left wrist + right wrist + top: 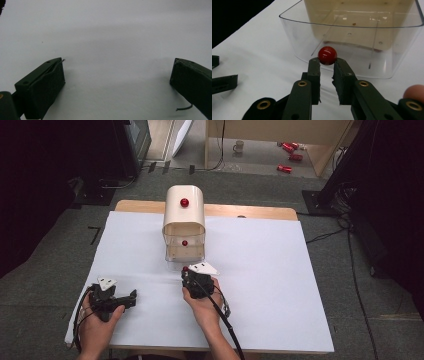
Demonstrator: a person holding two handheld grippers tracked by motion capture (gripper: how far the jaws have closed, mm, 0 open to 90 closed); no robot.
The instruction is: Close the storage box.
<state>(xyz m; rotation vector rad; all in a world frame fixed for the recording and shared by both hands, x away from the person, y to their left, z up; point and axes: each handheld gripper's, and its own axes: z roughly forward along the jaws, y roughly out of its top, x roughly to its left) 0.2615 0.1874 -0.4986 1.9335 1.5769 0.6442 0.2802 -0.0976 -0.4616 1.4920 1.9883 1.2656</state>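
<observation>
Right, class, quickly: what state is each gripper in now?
Left gripper: open, empty.
Right gripper: shut on the red knob of the clear drawer.

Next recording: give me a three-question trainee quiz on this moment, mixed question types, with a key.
1. True or false: the right gripper is shut on the red knob of the clear drawer.
2. Multiple choice: the left gripper is (A) clamped on the drawer, (B) open over the white table cover with nothing between its jaws, (C) holding a red ball.
3. Fill in: the clear drawer belongs to a ___ coloured cabinet with a second red knob higher up.

Key: 1 true; 2 B; 3 cream.
</observation>
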